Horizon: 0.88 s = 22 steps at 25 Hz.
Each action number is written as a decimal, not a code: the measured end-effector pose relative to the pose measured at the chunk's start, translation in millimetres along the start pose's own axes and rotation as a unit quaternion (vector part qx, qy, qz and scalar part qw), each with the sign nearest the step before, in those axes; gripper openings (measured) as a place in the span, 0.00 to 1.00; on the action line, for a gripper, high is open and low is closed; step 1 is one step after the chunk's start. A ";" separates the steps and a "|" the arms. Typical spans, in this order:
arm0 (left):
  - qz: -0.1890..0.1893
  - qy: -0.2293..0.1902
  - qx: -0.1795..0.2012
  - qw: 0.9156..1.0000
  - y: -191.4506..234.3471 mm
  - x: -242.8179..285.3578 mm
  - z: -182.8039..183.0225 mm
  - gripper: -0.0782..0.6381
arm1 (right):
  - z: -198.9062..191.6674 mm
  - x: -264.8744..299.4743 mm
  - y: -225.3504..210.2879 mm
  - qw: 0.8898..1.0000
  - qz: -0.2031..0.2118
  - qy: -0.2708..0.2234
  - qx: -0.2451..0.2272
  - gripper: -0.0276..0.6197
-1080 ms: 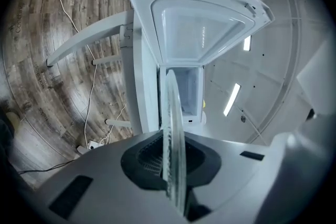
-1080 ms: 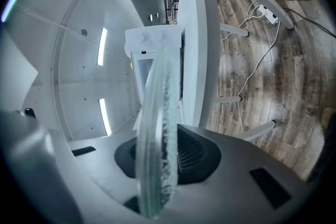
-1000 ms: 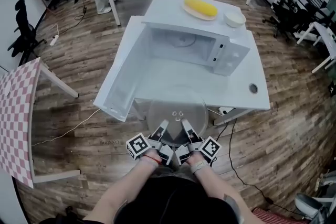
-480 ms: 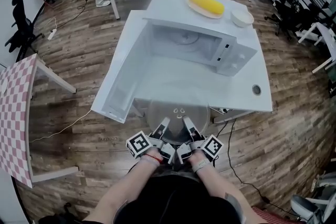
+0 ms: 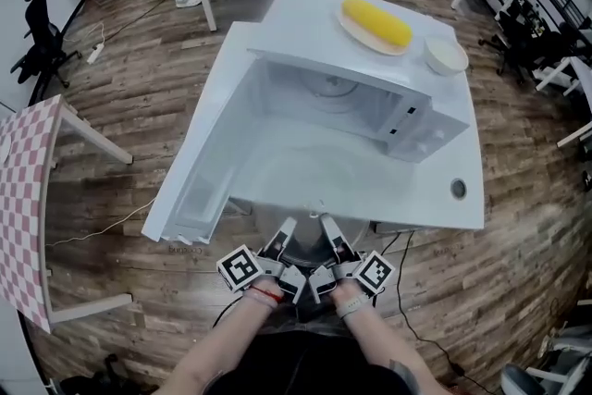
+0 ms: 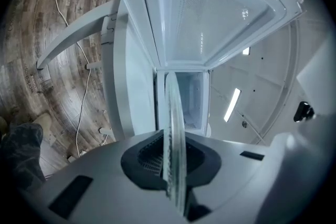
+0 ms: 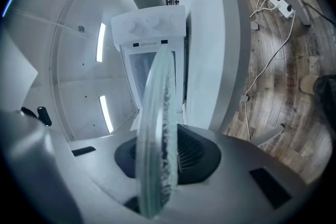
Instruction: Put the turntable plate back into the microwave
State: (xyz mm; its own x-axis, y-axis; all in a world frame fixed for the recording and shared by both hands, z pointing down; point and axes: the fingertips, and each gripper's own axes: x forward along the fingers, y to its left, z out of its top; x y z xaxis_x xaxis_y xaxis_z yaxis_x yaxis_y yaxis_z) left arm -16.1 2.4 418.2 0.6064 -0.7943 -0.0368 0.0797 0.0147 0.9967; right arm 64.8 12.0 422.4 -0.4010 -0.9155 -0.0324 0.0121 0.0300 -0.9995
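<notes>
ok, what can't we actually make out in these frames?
- The plate: both gripper views show it edge-on, so its face and far rim are hidden. In the head view the clear glass barely shows against the table.
- The microwave interior: in the head view its top wall cuts off the back, and the hub on the floor is too small to judge.
- The dials: in the right gripper view the markings are too small to read.

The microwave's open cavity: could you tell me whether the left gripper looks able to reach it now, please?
Probably yes: the white microwave's door is swung wide open, its cavity faces the left gripper, shut on the clear glass turntable plate, with nothing between.
</notes>
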 end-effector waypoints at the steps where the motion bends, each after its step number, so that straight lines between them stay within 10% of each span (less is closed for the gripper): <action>1: -0.002 -0.004 -0.004 1.000 -0.6 2.8 0.4 0.15 | 2.2 2.4 0.2 1.000 0.000 0.003 -0.001 0.16; 22: 0.009 -0.011 0.000 1.000 12.3 79.3 30.2 0.15 | 58.5 65.6 -9.0 1.000 -0.002 0.010 -0.008 0.16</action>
State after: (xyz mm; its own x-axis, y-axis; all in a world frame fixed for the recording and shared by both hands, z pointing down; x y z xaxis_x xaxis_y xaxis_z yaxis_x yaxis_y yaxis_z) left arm 9.1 -78.8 429.7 0.5896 -0.8076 -0.0166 0.0693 0.0301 0.9971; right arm 92.0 -71.8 429.2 -0.4193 -0.9074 -0.0281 -0.0044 0.0330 -0.9994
